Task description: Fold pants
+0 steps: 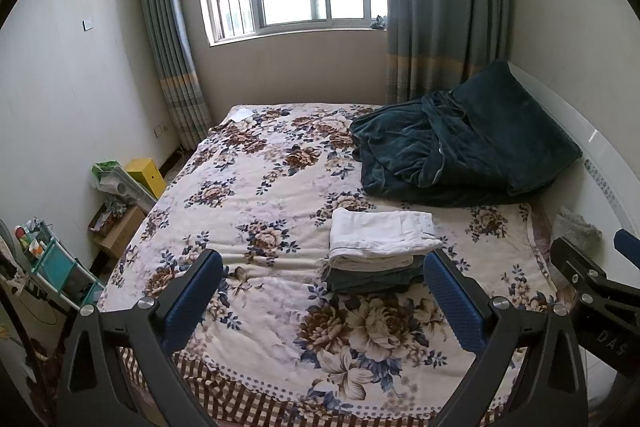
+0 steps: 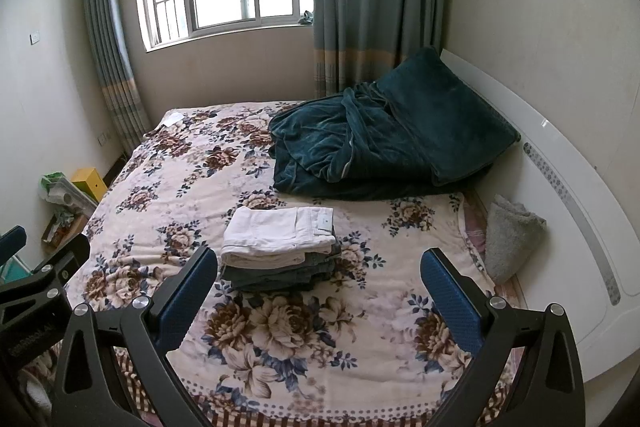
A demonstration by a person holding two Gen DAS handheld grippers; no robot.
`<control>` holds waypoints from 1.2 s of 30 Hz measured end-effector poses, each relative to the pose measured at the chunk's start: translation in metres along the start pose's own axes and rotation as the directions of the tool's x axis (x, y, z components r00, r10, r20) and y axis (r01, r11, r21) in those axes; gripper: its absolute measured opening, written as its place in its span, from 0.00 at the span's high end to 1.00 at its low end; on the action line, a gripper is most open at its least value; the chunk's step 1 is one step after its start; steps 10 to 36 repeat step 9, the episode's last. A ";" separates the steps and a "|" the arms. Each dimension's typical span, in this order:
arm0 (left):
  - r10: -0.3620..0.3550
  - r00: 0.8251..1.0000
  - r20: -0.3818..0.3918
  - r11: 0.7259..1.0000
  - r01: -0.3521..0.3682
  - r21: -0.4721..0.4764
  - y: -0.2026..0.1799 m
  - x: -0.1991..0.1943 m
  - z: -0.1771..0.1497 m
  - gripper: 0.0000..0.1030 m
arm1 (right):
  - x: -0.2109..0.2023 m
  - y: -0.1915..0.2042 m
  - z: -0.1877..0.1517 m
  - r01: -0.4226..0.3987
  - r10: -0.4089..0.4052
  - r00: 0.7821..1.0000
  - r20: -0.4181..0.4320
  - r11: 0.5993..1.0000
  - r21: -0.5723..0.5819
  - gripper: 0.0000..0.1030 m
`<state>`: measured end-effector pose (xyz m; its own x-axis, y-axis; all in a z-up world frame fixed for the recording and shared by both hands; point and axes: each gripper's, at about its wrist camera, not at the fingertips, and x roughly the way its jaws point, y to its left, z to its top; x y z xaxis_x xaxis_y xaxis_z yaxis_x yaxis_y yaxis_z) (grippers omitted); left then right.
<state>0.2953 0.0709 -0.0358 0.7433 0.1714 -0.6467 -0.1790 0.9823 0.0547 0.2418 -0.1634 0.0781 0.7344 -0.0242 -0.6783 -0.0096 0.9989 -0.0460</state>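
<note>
A folded pair of white pants [image 1: 380, 233] lies on top of a stack of folded dark grey-green pants [image 1: 372, 279] on the floral bedspread [image 1: 256, 195]. The stack also shows in the right wrist view, white pants [image 2: 280, 235] over dark pants [image 2: 280, 277]. My left gripper [image 1: 324, 267] is open and empty, held above the bed's near end, in front of the stack. My right gripper [image 2: 320, 265] is open and empty, just right of the stack. Each gripper shows at the edge of the other's view.
A dark teal blanket and pillow [image 1: 464, 147] are heaped at the far right by the white headboard [image 2: 560, 163]. A grey towel [image 2: 512, 235] lies at the bed's right edge. Boxes and a shelf cart [image 1: 60, 263] stand on the floor left of the bed. A window and curtains are behind.
</note>
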 end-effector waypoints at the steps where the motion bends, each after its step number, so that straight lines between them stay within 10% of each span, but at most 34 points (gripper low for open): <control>1: 0.002 1.000 0.000 1.000 -0.002 0.001 0.000 0.000 0.000 0.00 | 0.000 0.000 0.000 -0.001 0.001 1.000 0.001 1.000 0.003 0.00; 36: 0.003 1.000 -0.001 1.000 -0.003 -0.009 -0.001 -0.001 0.002 0.00 | 0.000 -0.001 -0.001 -0.001 0.001 1.000 0.000 1.000 0.000 0.00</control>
